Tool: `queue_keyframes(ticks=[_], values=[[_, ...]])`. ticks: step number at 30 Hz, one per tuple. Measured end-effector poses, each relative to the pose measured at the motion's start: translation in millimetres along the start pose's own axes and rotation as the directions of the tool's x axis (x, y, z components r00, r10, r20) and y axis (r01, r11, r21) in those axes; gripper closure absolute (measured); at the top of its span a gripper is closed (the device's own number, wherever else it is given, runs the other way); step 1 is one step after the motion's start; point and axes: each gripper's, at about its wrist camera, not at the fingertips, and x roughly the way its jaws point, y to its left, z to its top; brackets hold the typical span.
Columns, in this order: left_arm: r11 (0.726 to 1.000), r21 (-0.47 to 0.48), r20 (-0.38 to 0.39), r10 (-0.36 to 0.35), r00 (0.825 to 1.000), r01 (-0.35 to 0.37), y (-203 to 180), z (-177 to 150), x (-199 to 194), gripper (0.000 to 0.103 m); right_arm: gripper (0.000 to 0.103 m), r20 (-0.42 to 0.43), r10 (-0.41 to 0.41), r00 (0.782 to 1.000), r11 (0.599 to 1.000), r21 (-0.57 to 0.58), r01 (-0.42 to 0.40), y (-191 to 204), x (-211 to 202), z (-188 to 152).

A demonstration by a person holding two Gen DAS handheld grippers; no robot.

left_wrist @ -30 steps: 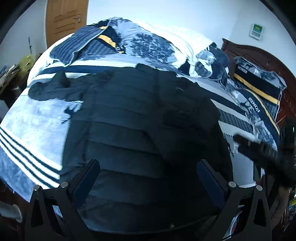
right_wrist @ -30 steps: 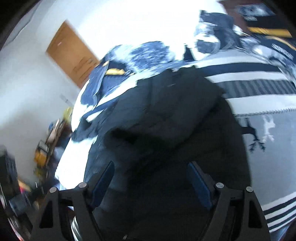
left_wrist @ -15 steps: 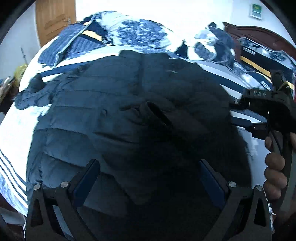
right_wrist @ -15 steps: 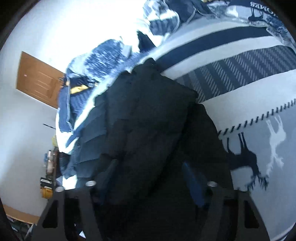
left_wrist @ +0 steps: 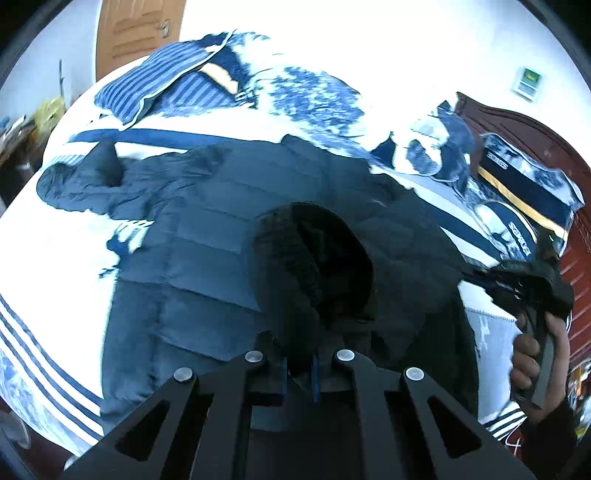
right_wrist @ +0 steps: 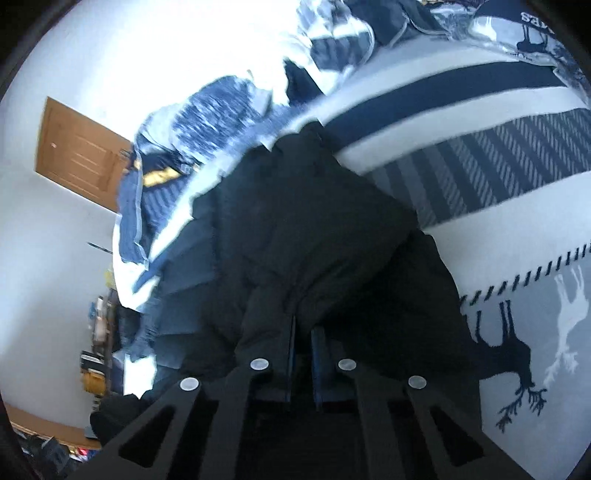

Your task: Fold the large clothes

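A dark navy puffer jacket lies spread on the bed, one sleeve stretched to the left. Its hood or collar bulges up just ahead of my left gripper, which is shut on the jacket's near edge. My right gripper is shut on a fold of the same jacket at its right side. In the left wrist view the right gripper shows at the right, held in a hand.
The bed has a white, grey and navy striped cover with deer figures. Blue patterned bedding and pillows lie at the far side by a dark wooden headboard. A wooden door stands behind.
Both grippers were open above the jacket and have closed on its near edge. The hood has bunched up in front of the left gripper.
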Motion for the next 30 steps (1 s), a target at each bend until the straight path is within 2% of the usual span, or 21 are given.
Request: queue_keyframes(ticks=[3, 4, 5, 6, 7, 8, 10, 13, 14, 15, 16, 17, 18, 19, 20, 22, 24, 26, 28, 30], values=[[1.0, 0.003, -0.057, 0.022, 0.998, -0.021, 18.3, 0.5, 22.9, 0.094, 0.094, -0.019, -0.001, 1.0, 1.0, 0.002, 0.001, 1.4, 1.6, 0.7], [1.0, -0.006, -0.07, 0.005, 0.998, -0.005, 20.8, -0.8, 26.7, 0.093, 0.091, -0.023, -0.016, 1.0, 1.0, 0.006, 0.017, -0.9, 5.9, 0.4], [1.0, -0.013, -0.085, -0.025, 0.996, 0.024, 22.3, -2.5, 30.6, 0.093, 0.081, -0.036, -0.003, 0.999, 1.0, 0.018, 0.004, -3.4, 10.4, 1.0], [0.999, -0.019, -0.09, -0.037, 0.995, 0.035, 23.8, -4.5, 30.4, 0.093, 0.07, -0.05, 0.044, 0.998, 0.998, 0.039, -0.042, -7.2, 14.8, 1.5], [0.999, -0.027, -0.081, -0.035, 0.996, 0.033, 25.9, -6.8, 28.1, 0.093, 0.034, -0.055, 0.075, 0.996, 0.996, 0.06, -0.071, -10.7, 17.4, 1.1], [0.998, -0.035, -0.067, -0.045, 0.997, 0.043, 28.0, -9.1, 26.4, 0.093, 0.012, -0.046, 0.066, 0.997, 0.996, 0.062, -0.063, -12.0, 17.1, 0.6], [0.997, -0.051, -0.056, -0.061, 0.997, 0.058, 31.0, -9.4, 23.5, 0.093, 0.012, 0.025, 0.015, 1.0, 0.999, 0.042, -0.016, -12.0, 10.6, 1.4], [0.995, -0.043, -0.023, -0.096, 0.995, 0.095, 29.0, 4.9, 17.6, 0.093, 0.016, -0.004, -0.008, 1.0, 0.998, 0.066, 0.008, -17.8, 23.6, 11.4], [0.995, -0.023, -0.001, -0.096, 0.995, 0.096, 26.8, 11.4, 12.7, 0.093, 0.026, -0.006, -0.017, 1.0, 0.997, 0.071, 0.017, -19.4, 28.0, 14.9], [0.995, -0.008, 0.014, -0.096, 0.995, 0.096, 25.3, 17.0, 9.0, 0.093, 0.037, -0.021, -0.052, 0.998, 0.996, 0.07, 0.054, -20.4, 34.8, 19.2], [0.995, 0.005, 0.023, -0.101, 0.995, 0.101, 24.9, 23.9, 5.8, 0.093, 0.075, -0.037, -0.071, 0.997, 0.995, 0.066, 0.073, -20.9, 41.1, 23.0], [0.993, 0.006, 0.023, -0.117, 0.993, 0.117, 26.3, 28.7, 4.6, 0.09, 0.1, -0.055, -0.076, 0.996, 0.995, 0.059, 0.079, -20.7, 45.3, 26.5], [0.993, -0.003, 0.024, -0.12, 0.993, 0.12, 30.0, 32.2, 5.3, 0.089, 0.1, -0.051, -0.096, 0.994, 0.993, 0.058, 0.099, -19.4, 44.3, 29.8], [0.993, -0.011, 0.02, -0.113, 0.993, 0.113, 34.0, 33.9, 9.1, 0.083, 0.1, -0.017, -0.107, 0.994, 0.993, 0.048, 0.108, -16.5, 37.3, 31.8], [0.997, -0.025, 0.003, -0.076, 0.997, 0.076, 40.1, 33.7, 16.0, 0.063, 0.1, 0.023, -0.138, 0.99, 0.99, 0.031, 0.137, -12.7, 29.6, 32.3], [0.999, -0.033, -0.018, -0.002, 1.0, 0.002, 51.6, 27.7, 29.1, 0.046, 0.1, 0.066, -0.201, 0.977, 0.979, 0.024, 0.2, -9.3, 23.6, 30.8], [0.996, -0.059, -0.034, 0.068, 0.997, -0.069, 65.3, 15.7, 33.4, 0.046, 0.1, 0.03, -0.216, 0.976, 0.976, 0.026, 0.215, -13.9, 34.5, 28.4], [0.996, -0.084, -0.036, 0.032, 0.999, -0.035, 75.5, 2.5, 22.0, 0.045, 0.1, -0.02, -0.251, 0.968, 0.968, -0.006, 0.251, -18.1, 48.4, 24.5], [0.995, -0.1, -0.03, 0.015, 0.999, -0.018, 82.1, -10.5, 10.0, 0.042, 0.099, -0.009, -0.283, 0.959, 0.959, -0.022, 0.283, -15.0, 43.2, 19.2], [0.993, -0.1, -0.02, 0.058, 0.998, -0.06, 82.7, -21.4, -3.2, 0.042, 0.094, 0.03, -0.242, 0.97, 0.969, -0.045, 0.243, -3.5, 22.2, 5.4]])
